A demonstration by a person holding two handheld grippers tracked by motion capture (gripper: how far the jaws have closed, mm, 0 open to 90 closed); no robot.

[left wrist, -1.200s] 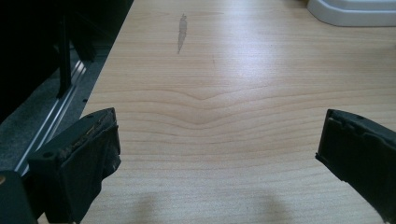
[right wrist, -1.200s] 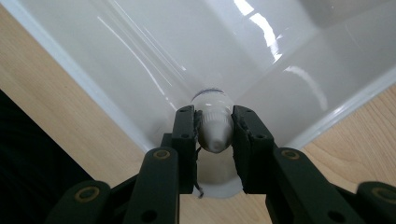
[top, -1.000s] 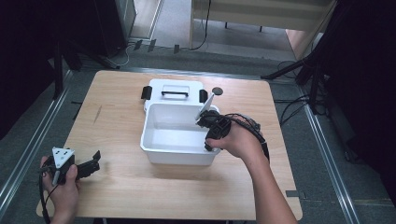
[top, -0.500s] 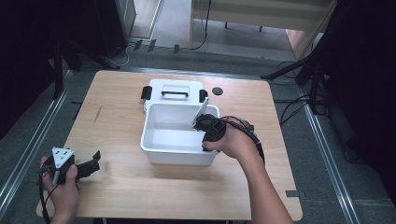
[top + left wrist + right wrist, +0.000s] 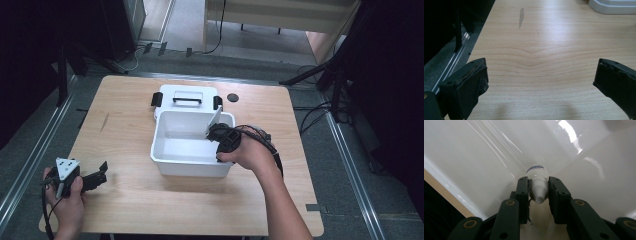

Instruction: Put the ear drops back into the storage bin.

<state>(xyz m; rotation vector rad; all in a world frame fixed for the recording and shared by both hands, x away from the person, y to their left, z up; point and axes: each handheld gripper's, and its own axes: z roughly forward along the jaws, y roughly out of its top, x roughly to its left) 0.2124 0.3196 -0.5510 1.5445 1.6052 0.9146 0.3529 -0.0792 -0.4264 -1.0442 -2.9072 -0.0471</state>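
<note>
Seemingly midway, the right gripper [image 5: 538, 192] has its jaws clamped on a small white bottle [image 5: 538, 185] down inside the white bin [image 5: 165, 159] at table centre, unreleased, while the left gripper [image 5: 95, 176] waits wide open and empty at seven o'clock.

Overhead view; gripper views close above table [image 5: 150, 210]

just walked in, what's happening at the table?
A person works two handheld grippers. The right gripper is shut on a small white bottle, held down inside the open white bin. The bin's lid lies on the table behind it. The left gripper is open and idle near the table's front left corner.
</note>
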